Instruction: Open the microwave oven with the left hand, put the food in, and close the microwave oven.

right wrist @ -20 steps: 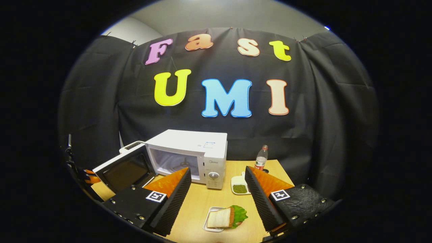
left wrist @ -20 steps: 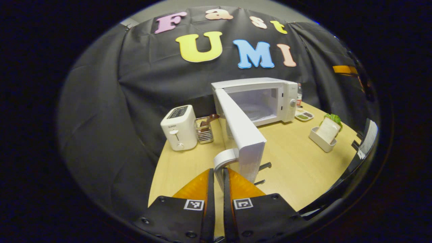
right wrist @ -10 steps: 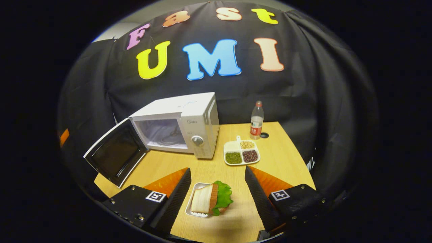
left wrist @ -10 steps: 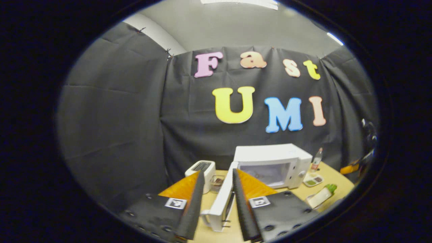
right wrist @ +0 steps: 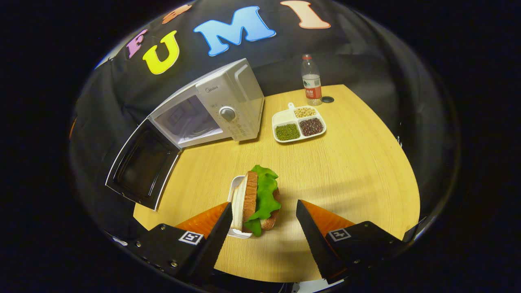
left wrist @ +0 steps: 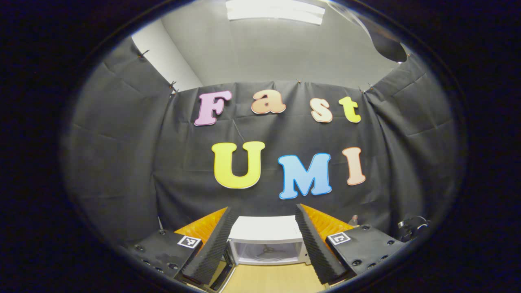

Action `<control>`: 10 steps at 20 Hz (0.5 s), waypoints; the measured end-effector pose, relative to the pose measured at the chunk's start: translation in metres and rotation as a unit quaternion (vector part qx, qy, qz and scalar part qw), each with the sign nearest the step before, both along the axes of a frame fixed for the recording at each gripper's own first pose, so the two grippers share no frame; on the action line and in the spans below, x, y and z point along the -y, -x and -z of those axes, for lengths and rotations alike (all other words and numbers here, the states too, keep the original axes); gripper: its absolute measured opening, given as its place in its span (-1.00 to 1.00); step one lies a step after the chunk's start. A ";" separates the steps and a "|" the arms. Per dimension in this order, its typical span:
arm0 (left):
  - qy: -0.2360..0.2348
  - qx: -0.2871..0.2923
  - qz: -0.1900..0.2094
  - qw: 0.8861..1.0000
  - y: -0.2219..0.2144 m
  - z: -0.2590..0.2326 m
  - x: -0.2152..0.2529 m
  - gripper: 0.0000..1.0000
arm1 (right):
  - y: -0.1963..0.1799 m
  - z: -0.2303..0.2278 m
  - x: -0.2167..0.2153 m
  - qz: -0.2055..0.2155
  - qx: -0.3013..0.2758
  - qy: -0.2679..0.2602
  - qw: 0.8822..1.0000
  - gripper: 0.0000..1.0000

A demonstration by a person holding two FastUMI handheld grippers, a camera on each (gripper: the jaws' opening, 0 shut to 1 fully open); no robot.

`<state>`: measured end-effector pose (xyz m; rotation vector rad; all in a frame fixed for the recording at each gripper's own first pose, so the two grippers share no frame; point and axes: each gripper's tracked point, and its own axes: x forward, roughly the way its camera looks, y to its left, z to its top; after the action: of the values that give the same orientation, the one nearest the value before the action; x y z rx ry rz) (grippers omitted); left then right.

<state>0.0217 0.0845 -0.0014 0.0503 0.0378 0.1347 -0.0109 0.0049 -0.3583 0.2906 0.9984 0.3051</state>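
The white microwave (right wrist: 220, 108) stands at the back left of the table, its door (right wrist: 142, 165) swung wide open to the left and its cavity empty. In the left gripper view the microwave (left wrist: 266, 240) sits low between the fingers, well ahead of my open left gripper (left wrist: 264, 221), which holds nothing. A sandwich with bread and green lettuce (right wrist: 258, 199) stands on edge in a small white tray (right wrist: 235, 203) near the table's front. My right gripper (right wrist: 264, 213) is open, its fingers on either side of the sandwich and just short of it.
A white divided dish of beans (right wrist: 298, 126) lies right of the microwave. A water bottle (right wrist: 311, 80) stands at the back edge beside a dark cable hole (right wrist: 327, 99). Bare wooden tabletop (right wrist: 358, 162) spreads to the right.
My left gripper let go of the door handle, opened and pulled back and up, now facing the wall. My right gripper tilted down and closed in on the sandwich.
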 end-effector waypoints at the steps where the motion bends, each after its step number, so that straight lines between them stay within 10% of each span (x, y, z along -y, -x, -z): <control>1: 0.002 -0.003 0.003 1.000 -0.005 0.001 0.007 0.94 | 0.004 0.006 -0.004 -0.001 -0.015 -0.012 1.000 0.91; 6: 0.000 -0.024 -0.007 1.000 -0.016 0.011 0.020 1.00 | 0.010 0.027 -0.017 -0.004 -0.075 -0.060 0.995 0.80; 10: 0.014 -0.031 -0.010 0.999 -0.020 0.019 0.013 1.00 | 0.013 0.028 -0.033 -0.012 -0.101 -0.107 0.989 -0.17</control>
<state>0.0417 0.0713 -0.0199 0.0268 0.1025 0.1520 -0.0239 0.0380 -0.3864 0.5125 1.1710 0.4121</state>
